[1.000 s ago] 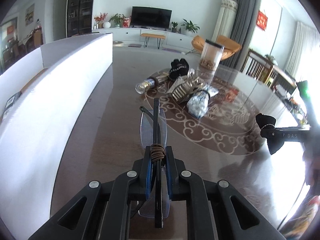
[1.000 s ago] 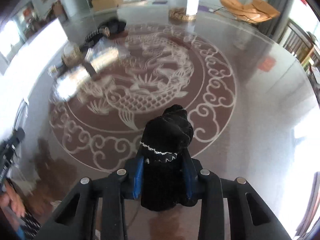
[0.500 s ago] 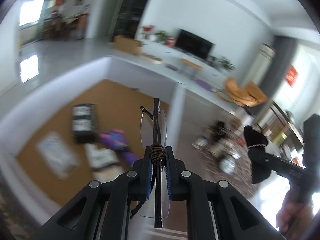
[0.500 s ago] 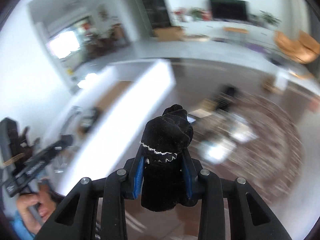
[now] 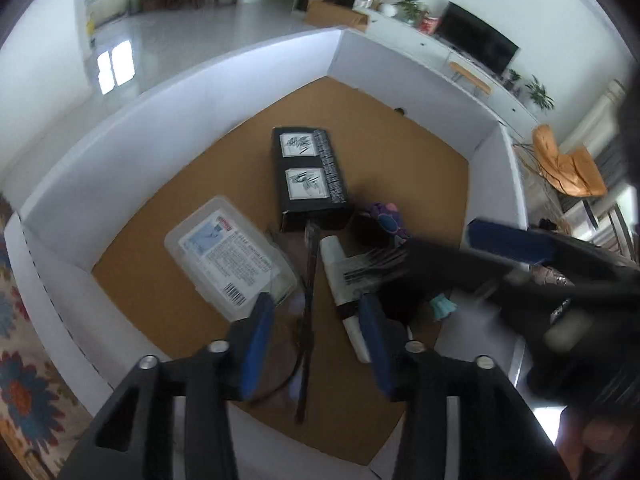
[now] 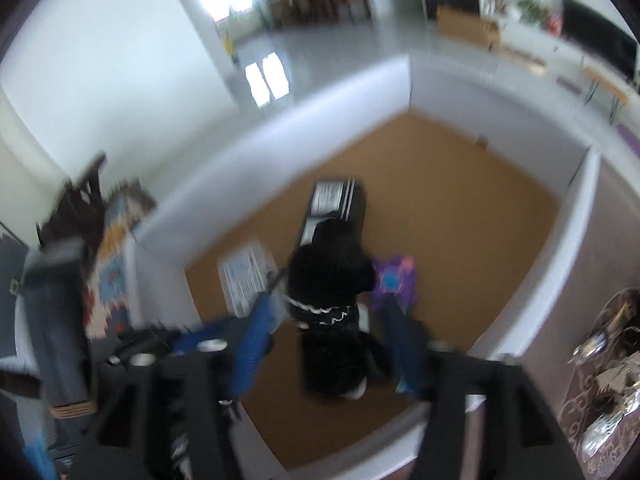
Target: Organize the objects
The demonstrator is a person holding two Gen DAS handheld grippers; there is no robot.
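Both grippers hang over a white-walled box with a brown cardboard floor. My left gripper points down into it and its jaws are opening. The glasses, with a dark temple and clear lenses, sit loose between the blue pads, which no longer press on them. In the right wrist view, which is blurred, my right gripper is also opening. The black glove with its white-stitched cuff hangs between the pads with a gap on each side. One of its blue pads reaches in from the right in the left wrist view.
On the box floor lie a black carton with white labels, a clear plastic case, a purple item and a white barcoded pack. The patterned table with leftover objects lies right of the box.
Both hands swung from the table over to the box. The left jaws, shut on the glasses before, have parted. The right jaws have let go of the black glove.
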